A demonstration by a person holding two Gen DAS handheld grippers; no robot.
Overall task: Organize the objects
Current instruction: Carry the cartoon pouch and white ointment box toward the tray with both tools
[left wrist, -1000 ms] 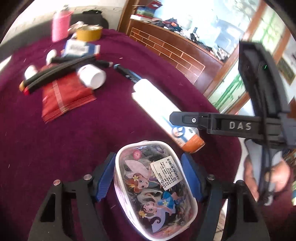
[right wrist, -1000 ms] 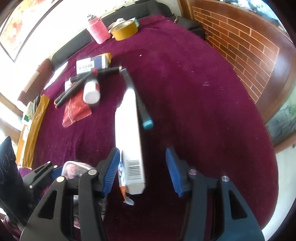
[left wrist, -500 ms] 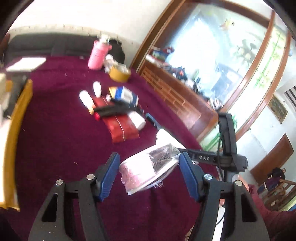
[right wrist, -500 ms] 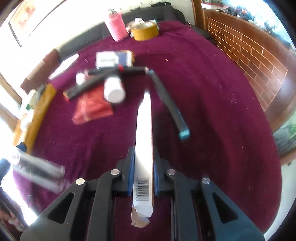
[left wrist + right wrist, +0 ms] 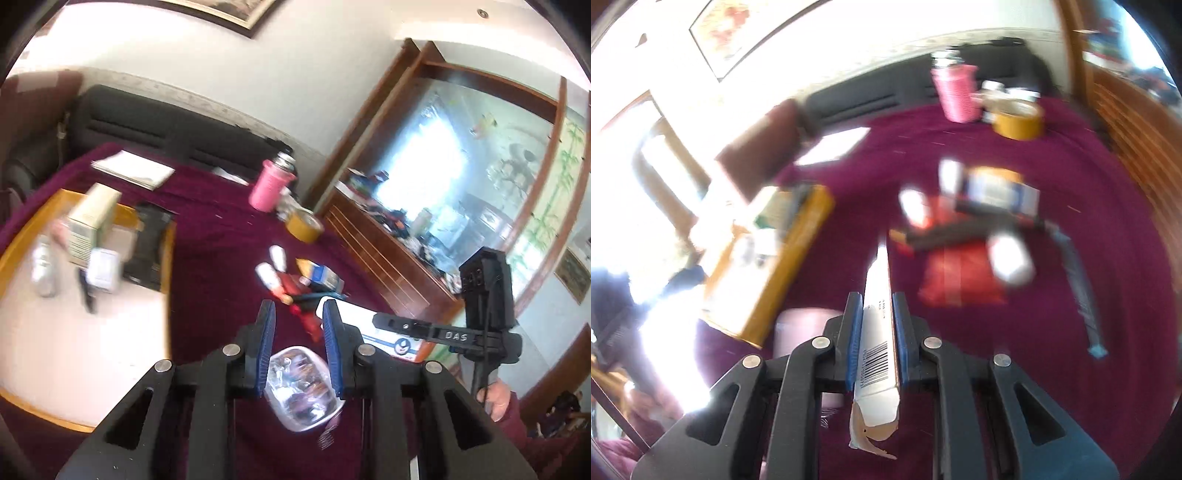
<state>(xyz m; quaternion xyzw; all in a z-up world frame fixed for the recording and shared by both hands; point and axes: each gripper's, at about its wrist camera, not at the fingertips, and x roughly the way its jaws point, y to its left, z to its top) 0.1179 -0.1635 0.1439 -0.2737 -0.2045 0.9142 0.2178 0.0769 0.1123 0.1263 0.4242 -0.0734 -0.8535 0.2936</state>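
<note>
Gripping white box, right claw; only left view shows left claw closing on pouch

A lived-in home sitting room: a table under a maroon cloth strewn with household odds and ends, a black sofa along the white wall, a framed picture above, and a carved wooden cabinet cluttered with small belongings beneath a painted panel.
</note>
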